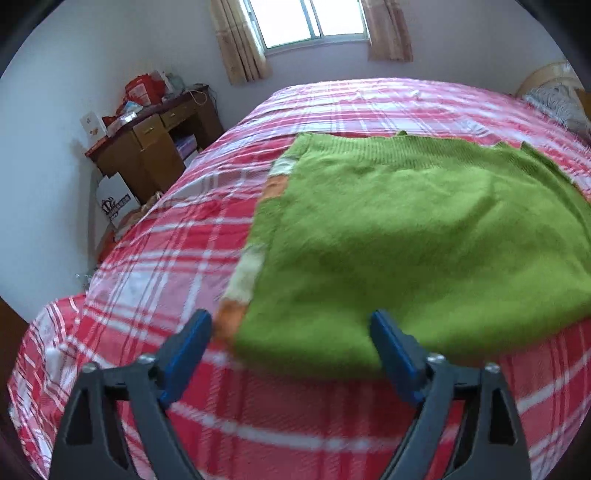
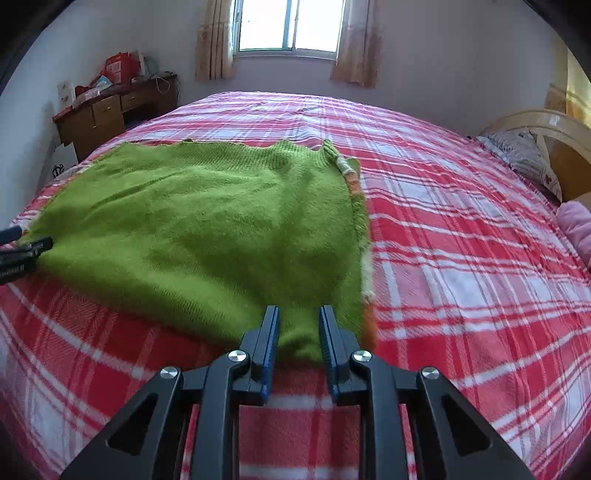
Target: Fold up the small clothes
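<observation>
Right claw (image 2: pixel 298 325) is pinching green sweater (image 2: pixel 207 229) hem; left claw (image 1: pixel 291 332) is hanging spread wide — lifting now risks lopsided fold.

You find nothing here that you can read. The white box (image 1: pixel 117 202) on the floor beside the desk (image 1: pixel 155 147) carries a dark crown-like logo with a line of print, but it is too blurred to make out.

One green sweater (image 1: pixel 424 236), one plaid bed (image 1: pixel 177 258), two grippers (image 1: pixel 291 332) (image 2: pixel 298 314), one desk (image 1: pixel 147 147), one window (image 2: pixel 288 26)
</observation>
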`<state>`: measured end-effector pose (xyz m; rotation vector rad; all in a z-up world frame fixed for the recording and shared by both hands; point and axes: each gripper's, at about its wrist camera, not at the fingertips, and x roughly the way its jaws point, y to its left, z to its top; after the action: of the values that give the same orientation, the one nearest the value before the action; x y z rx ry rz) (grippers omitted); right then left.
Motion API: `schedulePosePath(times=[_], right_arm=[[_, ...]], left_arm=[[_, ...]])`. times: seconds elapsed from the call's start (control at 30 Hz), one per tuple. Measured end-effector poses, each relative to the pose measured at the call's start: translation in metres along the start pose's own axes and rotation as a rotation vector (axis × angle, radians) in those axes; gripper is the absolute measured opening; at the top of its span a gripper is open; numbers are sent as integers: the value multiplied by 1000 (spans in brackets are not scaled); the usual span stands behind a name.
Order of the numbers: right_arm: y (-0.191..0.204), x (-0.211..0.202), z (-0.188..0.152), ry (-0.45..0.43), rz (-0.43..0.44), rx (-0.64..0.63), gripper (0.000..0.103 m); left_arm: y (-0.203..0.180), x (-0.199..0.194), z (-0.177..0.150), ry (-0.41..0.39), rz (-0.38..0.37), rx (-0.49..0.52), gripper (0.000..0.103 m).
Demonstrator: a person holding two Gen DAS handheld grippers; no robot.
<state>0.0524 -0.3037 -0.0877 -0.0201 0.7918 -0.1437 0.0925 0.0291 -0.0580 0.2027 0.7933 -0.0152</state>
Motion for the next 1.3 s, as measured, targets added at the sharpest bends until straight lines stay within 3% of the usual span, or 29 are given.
schedulePosePath(times=[0.07, 0.13, 0.23, 0.33, 0.47, 0.57, 0.77, 0.83, 0.93, 0.97, 1.0, 1.03, 1.07, 1.13, 1.23, 1.3], right_arm=[[-2, -11, -1, -1, -14, 18, 22], [1, -25, 3, -40, -26, 33, 22], [17, -39, 16, -101, 54, 48, 22], [50, -39, 29, -118, 178, 39, 22], [101, -16, 33, -92, 260, -13, 22], [118, 11, 20, -15, 254, -46, 22], [115, 17, 8, -46, 262, -43, 24], [114, 17, 7, -51, 272, -35, 24], [112, 16, 5, -59, 279, -30, 24], [111, 15, 5, -60, 281, -28, 24], [110, 15, 4, -62, 282, -27, 24], [109, 15, 3, -64, 284, -25, 24], [109, 14, 2, -66, 286, -24, 24], [108, 13, 1, -68, 289, -22, 25], [107, 12, 0, -70, 295, -19, 25], [107, 13, 0, -66, 294, -19, 25]], left_arm=[[27, -7, -10, 5, -76, -103, 99], [51, -11, -18, 7, -91, -200, 99], [78, -15, -26, -16, -61, -325, 98], [87, -16, -27, -32, -107, -409, 98], [74, -9, -23, -6, -217, -453, 98], [62, 6, -17, 23, -296, -459, 98], [50, 23, -2, 3, -281, -505, 103], [48, 25, 3, -8, -313, -538, 103], [42, 29, 8, -12, -341, -549, 94], [40, 28, 8, -16, -331, -537, 78], [38, 27, 8, -26, -347, -527, 50], [39, 28, 6, -21, -371, -531, 40], [42, 29, 4, -19, -377, -553, 38], [49, 32, 1, -24, -413, -610, 38], [53, 40, 2, -22, -465, -680, 59], [48, 40, 9, -26, -464, -668, 72]])
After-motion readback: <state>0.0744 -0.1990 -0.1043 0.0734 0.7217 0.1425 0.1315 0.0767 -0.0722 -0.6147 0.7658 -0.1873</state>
